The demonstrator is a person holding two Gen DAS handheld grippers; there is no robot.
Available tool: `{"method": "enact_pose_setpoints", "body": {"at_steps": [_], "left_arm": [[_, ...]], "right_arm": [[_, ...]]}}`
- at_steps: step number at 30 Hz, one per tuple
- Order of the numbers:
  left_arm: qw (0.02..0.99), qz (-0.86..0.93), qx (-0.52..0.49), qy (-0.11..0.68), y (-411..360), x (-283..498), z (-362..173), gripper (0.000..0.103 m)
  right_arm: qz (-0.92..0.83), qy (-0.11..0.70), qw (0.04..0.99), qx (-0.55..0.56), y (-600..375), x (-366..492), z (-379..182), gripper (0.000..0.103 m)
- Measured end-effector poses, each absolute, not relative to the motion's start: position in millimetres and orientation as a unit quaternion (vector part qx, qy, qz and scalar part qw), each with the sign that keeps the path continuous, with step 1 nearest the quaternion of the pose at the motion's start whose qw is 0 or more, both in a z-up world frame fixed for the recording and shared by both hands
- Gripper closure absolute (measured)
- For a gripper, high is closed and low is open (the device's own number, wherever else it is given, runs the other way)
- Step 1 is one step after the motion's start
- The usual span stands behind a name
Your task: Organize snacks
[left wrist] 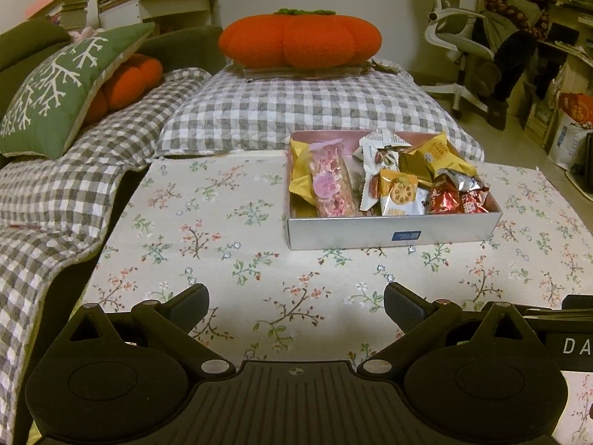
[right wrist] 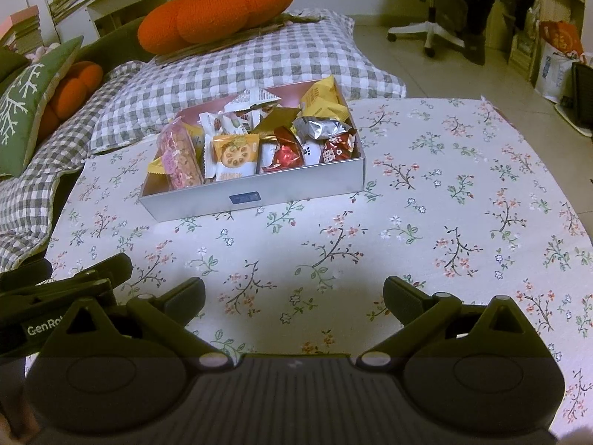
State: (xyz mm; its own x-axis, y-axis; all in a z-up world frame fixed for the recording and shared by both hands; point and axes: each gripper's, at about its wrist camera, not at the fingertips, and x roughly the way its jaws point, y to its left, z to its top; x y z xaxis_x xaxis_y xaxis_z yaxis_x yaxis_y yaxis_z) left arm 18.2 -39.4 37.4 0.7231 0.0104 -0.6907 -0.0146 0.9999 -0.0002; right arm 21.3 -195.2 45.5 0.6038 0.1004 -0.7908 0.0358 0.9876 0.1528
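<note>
A shallow grey cardboard box [left wrist: 393, 231] [right wrist: 259, 196] sits on the floral tablecloth [left wrist: 222, 222] [right wrist: 444, 204], filled with several wrapped snacks. A long pink bar [left wrist: 328, 181] [right wrist: 179, 161] lies at its left end, a yellow biscuit pack [left wrist: 398, 193] [right wrist: 233, 157] in the middle, red candies [left wrist: 457, 198] [right wrist: 337, 148] at the right. My left gripper [left wrist: 296, 302] hovers open over the cloth, well short of the box. My right gripper [right wrist: 294, 296] is open too, nothing between its fingers. The other gripper's body [right wrist: 55, 289] shows at the right view's left edge.
A checked cushion [left wrist: 315, 111] with an orange pumpkin pillow [left wrist: 300, 39] lies behind the box. A sofa with a checked throw [left wrist: 55, 193] and green cushion [left wrist: 63, 89] is to the left. A person sits on an office chair [left wrist: 463, 48] at the far right.
</note>
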Motion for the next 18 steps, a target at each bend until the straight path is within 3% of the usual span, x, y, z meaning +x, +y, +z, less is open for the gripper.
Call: {"method": "enact_pose_setpoints", "body": {"at_steps": [18], "left_arm": [[0.928,0.009,-0.003,0.373,-39.6,18.7,36.3,0.002]], "right_arm": [[0.021,0.446,0.891,0.079,-194.4,21.2,44.4,0.001]]}}
